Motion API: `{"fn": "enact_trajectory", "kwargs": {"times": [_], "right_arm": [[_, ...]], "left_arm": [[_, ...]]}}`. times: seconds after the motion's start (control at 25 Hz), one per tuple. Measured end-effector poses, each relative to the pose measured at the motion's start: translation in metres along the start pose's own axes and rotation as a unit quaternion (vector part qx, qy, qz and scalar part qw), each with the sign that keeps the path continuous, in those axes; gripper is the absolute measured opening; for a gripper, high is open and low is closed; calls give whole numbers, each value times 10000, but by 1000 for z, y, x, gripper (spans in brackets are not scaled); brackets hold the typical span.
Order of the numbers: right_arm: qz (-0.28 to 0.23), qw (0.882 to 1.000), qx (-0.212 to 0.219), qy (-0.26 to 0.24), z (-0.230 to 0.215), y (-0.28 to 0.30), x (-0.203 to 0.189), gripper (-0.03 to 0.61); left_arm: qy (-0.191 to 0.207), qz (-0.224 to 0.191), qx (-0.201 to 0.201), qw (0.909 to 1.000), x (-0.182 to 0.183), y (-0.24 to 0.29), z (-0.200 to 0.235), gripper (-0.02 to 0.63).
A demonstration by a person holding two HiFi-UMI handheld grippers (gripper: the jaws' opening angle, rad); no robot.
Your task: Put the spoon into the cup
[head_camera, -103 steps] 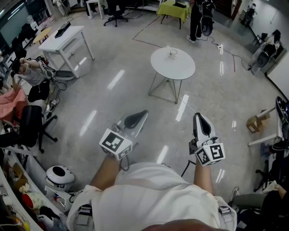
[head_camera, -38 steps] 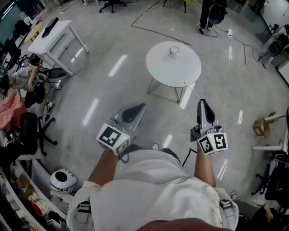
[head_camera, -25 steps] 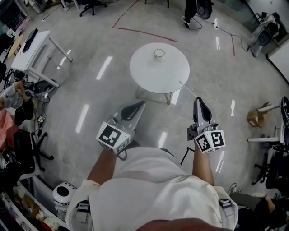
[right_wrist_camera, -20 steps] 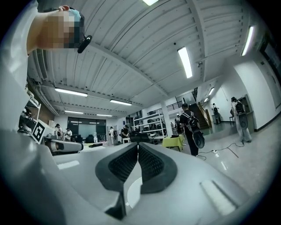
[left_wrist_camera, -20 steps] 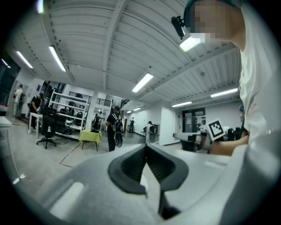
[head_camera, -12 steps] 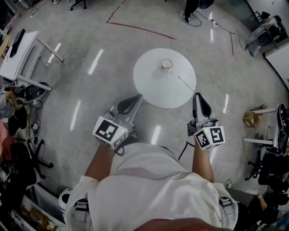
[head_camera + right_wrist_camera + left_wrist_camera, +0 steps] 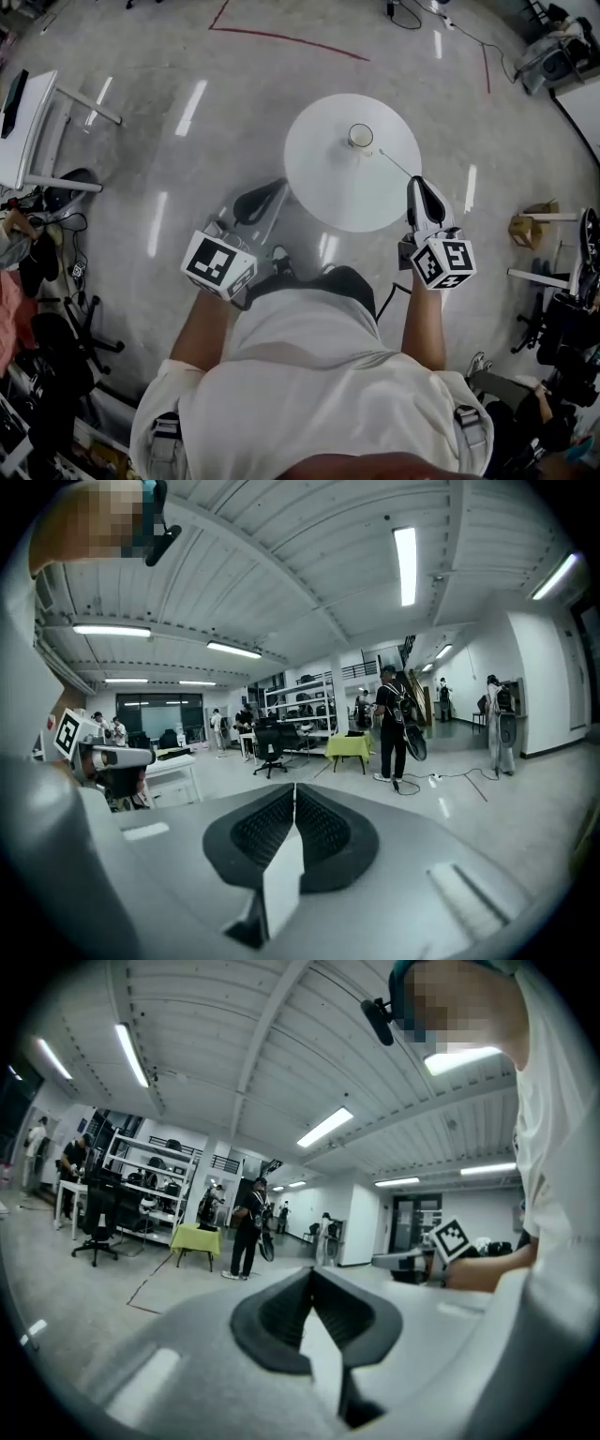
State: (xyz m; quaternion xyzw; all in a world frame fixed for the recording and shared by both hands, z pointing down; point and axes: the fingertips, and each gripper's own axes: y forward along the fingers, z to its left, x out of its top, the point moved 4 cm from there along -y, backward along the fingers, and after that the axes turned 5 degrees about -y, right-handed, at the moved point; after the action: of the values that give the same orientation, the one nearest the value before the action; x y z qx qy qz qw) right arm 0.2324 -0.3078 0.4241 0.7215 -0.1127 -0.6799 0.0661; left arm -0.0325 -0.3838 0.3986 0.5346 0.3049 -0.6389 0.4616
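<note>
Left tongs: jaws pressed together, nothing between the pads; held over the floor, just off the table's near left edge.
Right tongs: jaws closed flat on each other, empty; tip sits at the table's near right edge.
Table: round, white top.
Cup: upright on the far half of the table.
Spoon: thin, lying flat on the tabletop, outside the cup; far end just beside the cup's right side, near end pointing toward the right tongs.
Spoon vs tongs: near end just ahead of the right tip, contact not discernible; well apart from the left pair.
</note>
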Motion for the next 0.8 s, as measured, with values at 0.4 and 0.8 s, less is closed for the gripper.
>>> {"fn": "enact_trajectory", "kwargs": {"times": [0.4, 0.8], "right_arm": [[1064, 9919, 481, -495, -72, 100, -48, 12], [1975, 9697, 1096, -928, -115, 200, -119, 12]], "left_arm": [[-182, 325, 268, 9989, -19, 83, 12, 3], [-215, 532, 623, 9964, -34, 161, 24, 3]]}}
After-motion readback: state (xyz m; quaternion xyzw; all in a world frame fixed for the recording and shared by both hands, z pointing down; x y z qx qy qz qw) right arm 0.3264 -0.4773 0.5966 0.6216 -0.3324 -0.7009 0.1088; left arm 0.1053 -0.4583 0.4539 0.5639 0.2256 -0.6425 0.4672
